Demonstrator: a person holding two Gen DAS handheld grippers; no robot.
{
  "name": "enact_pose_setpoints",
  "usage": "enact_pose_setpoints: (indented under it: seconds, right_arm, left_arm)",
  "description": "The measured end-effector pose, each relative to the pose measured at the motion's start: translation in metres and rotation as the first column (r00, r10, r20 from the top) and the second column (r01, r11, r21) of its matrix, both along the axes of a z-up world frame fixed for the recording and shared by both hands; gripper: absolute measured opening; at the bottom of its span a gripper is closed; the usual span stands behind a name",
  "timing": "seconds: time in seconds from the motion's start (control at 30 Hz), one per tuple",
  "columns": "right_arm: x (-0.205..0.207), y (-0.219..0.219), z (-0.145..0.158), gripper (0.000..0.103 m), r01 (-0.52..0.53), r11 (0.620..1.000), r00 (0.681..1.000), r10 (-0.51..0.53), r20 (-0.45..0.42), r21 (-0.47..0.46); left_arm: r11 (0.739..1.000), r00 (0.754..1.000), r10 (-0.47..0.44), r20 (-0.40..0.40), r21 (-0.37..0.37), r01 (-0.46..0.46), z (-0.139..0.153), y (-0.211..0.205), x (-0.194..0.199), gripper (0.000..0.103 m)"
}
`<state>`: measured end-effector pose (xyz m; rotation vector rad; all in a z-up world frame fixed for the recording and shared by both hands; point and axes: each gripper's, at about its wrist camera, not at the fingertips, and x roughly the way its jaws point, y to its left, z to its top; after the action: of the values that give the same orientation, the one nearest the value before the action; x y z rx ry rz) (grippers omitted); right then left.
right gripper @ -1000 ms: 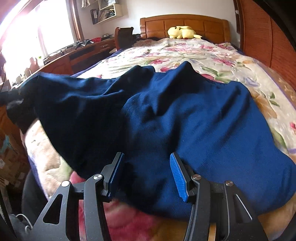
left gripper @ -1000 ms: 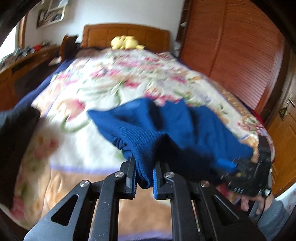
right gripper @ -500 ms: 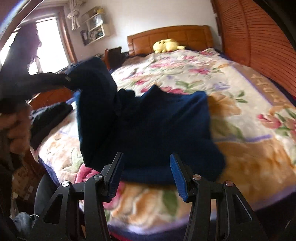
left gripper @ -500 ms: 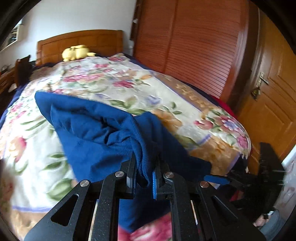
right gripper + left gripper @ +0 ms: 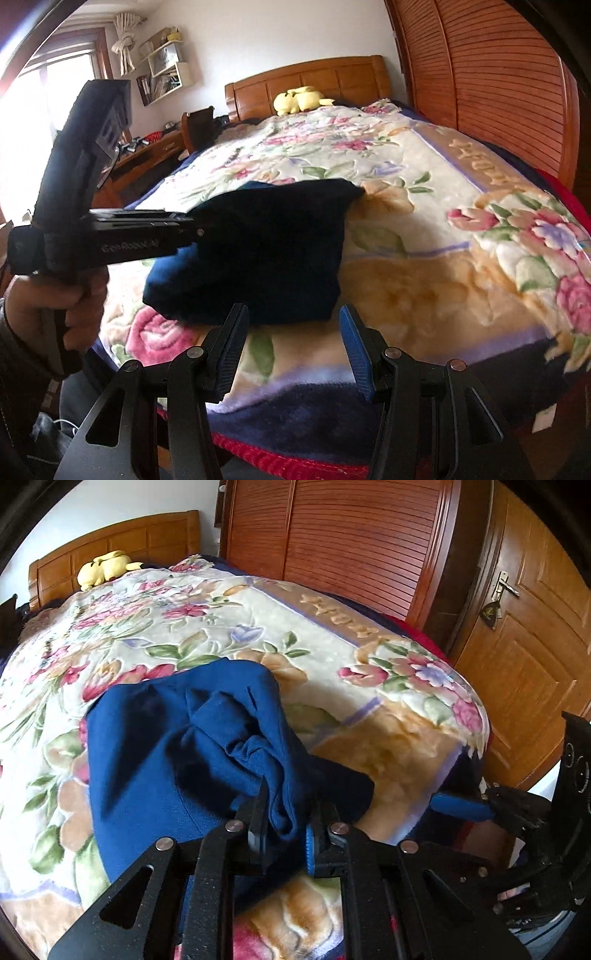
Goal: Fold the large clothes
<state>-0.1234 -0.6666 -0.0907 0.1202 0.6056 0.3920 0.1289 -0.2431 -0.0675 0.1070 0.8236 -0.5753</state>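
Floral-blanketed bed (image 5: 369,686) under navy garment (image 5: 155,760)

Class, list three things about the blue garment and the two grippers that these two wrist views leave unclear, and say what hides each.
1. Left wrist view: the garment type; the blue garment is bunched in the left gripper.
2. Right wrist view: the left gripper's fingertips, hidden by cloth.
3. Left wrist view: the right gripper is cut off by the floral blanket's edge.

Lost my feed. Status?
Left gripper shut on blue sweater. Right gripper open, empty. Sweater bunched on floral blanket. Nothing blocking.
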Motion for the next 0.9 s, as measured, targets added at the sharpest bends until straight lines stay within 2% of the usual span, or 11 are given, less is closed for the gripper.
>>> enact_pose_setpoints:
  seconds: [0.13, 0.23, 0.43, 0.57, 0.9]
  right_arm:
    - [0.003, 0.003, 0.008, 0.053, -0.001, 1.0, 1.0, 0.001, 0.002, -0.002]
    - [0.003, 0.001, 0.014, 0.053, -0.003, 1.0, 1.0, 0.003, 0.017, -0.006]
    - [0.013, 0.011, 0.034, 0.053, -0.014, 1.0, 0.998, 0.015, 0.054, -0.024]
    - [0.031, 0.027, 0.042, 0.053, -0.041, 0.997, 0.997, 0.044, 0.062, -0.062]
    - [0.123, 0.066, 0.049, 0.053, -0.087, 0.981, 0.996, 0.086, -0.015, -0.173]
  left_arm:
    - [0.999, 0.999, -0.014, 0.052, -0.044, 0.017, 0.024, 0.015, -0.012, 0.036]
    - [0.998, 0.993, 0.005, 0.114, -0.067, 0.002, 0.047, 0.033, -0.024, 0.039]
    - [0.994, 0.979, 0.088, 0.186, -0.084, -0.073, 0.069, 0.094, -0.037, 0.065]
    - [0.988, 0.971, 0.14, 0.196, -0.096, -0.123, 0.064, 0.129, -0.042, 0.07]
    - [0.973, 0.956, 0.23, 0.181, -0.067, -0.222, 0.018, 0.19, -0.046, 0.071]
